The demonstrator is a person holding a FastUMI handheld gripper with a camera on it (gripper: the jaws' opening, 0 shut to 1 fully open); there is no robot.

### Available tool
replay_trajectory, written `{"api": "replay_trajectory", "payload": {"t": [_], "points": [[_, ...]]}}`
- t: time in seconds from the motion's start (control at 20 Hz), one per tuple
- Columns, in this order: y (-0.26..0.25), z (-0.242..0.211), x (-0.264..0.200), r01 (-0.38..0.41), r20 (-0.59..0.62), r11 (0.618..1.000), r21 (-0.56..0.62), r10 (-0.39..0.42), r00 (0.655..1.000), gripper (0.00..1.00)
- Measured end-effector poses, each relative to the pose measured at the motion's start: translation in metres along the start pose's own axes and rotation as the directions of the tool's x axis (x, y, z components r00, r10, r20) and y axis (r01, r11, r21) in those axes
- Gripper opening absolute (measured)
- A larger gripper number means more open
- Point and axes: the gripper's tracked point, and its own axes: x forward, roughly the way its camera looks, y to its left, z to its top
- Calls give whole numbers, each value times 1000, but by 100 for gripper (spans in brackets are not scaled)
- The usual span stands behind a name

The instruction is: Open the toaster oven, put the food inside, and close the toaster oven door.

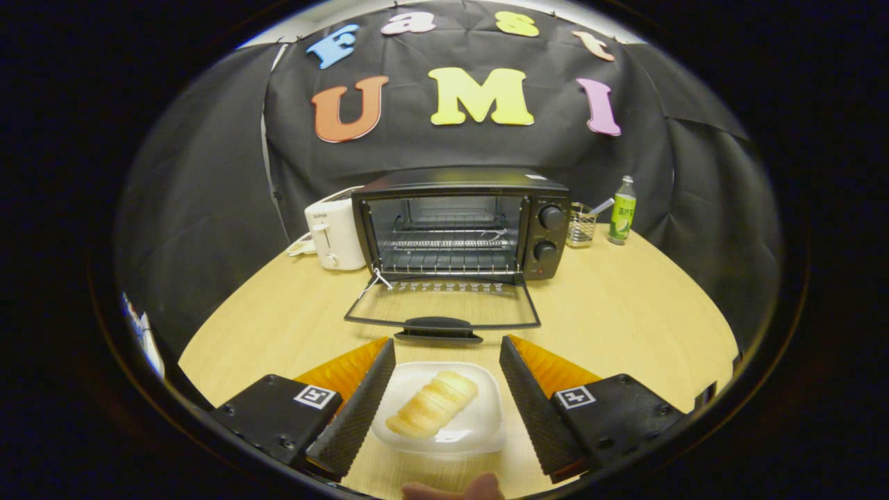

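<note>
A black toaster oven (460, 221) stands at the back of the table with its glass door (442, 304) folded down flat toward me, handle (437, 326) nearest. A wire rack (448, 244) shows inside the lit cavity. A pale ridged pastry (432, 404) lies in a shallow white tray (486, 420) on the table, just short of the door handle. My gripper (446, 346) is open, its two fingers either side of the tray. The left finger (361, 406) is at the tray's edge and the right finger (524, 399) stands a little apart from it.
A white pop-up toaster (335, 235) sits left of the oven with its cord behind it. To the oven's right are a wire basket (580, 226) and a green bottle (623, 210). The wooden table (625, 312) spreads wide on both sides. A person's fingertip (479, 487) shows behind the tray.
</note>
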Motion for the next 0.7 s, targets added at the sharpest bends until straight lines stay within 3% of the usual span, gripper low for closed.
{"api": "replay_trajectory", "payload": {"t": [0.7], "points": [[8, -83, 28, 64, -164, 994, 84, -49, 985, 99]]}}
